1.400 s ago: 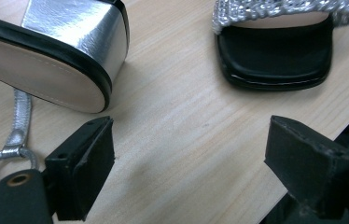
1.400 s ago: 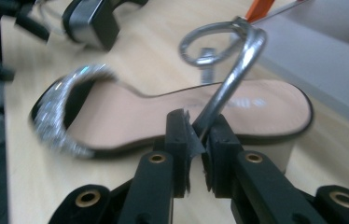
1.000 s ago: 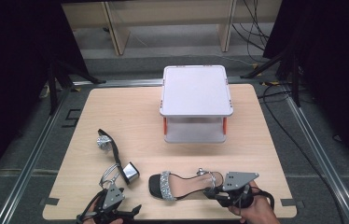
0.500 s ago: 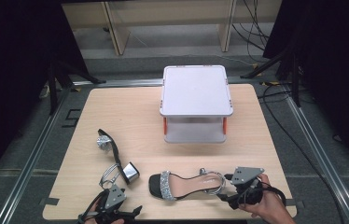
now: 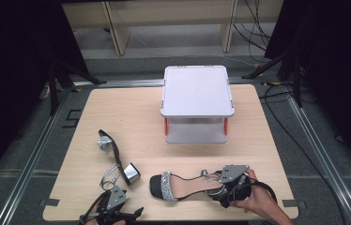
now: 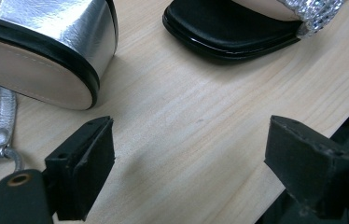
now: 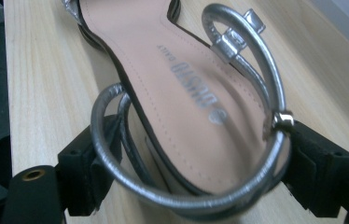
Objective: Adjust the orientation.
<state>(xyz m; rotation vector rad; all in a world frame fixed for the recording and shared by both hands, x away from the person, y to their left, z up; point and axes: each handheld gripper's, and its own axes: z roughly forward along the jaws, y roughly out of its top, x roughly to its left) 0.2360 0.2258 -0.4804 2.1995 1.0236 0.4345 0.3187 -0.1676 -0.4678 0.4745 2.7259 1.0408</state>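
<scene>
At the table's (image 5: pixel 131 112) near edge, the right gripper (image 5: pixel 233 183) has just spread its jaws and now straddles the heel end of the upright sandal (image 5: pixel 183 185), the silver ankle strap (image 7: pixel 238 116) looping between them. A second ago it sat left of this spot, jaws pressed together. Judgement: a heel grasp is being set up. The left gripper (image 5: pixel 112 206) hangs spread beside the second sandal (image 5: pixel 117 161), which lies on its side.
</scene>
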